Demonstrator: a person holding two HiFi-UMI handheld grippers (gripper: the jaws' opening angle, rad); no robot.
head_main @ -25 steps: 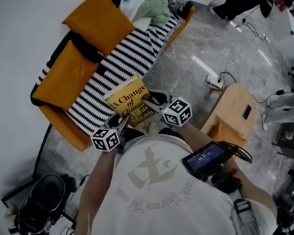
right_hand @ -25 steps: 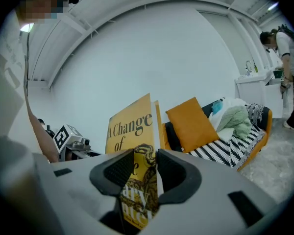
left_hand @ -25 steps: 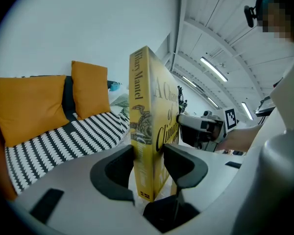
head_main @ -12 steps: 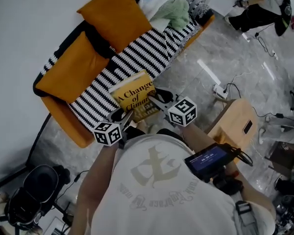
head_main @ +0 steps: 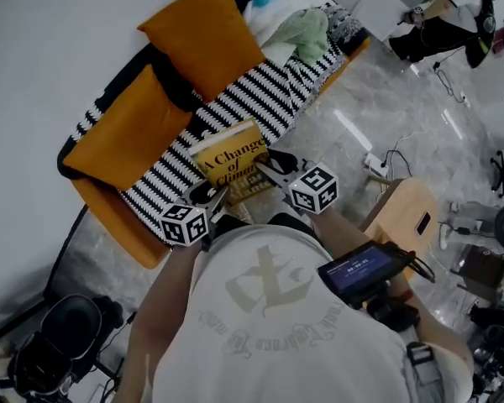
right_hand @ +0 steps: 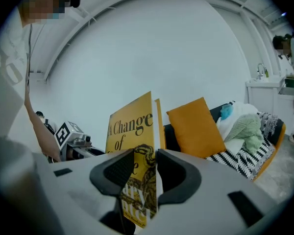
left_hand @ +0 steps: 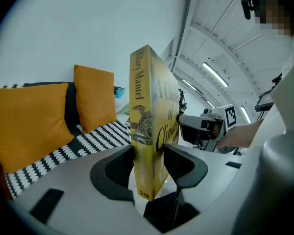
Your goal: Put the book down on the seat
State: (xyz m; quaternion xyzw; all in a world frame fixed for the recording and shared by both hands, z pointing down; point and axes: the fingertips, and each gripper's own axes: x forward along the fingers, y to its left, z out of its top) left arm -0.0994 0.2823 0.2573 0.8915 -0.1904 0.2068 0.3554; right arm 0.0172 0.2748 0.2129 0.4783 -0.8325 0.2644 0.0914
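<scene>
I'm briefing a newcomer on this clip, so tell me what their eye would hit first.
The yellow book stands out first. It is clamped at its lower edge by the left gripper and the right gripper, at the near edge of the black-and-white striped seat. Next come the two orange cushions propped along the seat's back.

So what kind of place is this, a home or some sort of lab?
Probably a workspace staged as a living room, not a home: a sofa with orange cushions stands on a stone floor where a power strip lies loose.
</scene>
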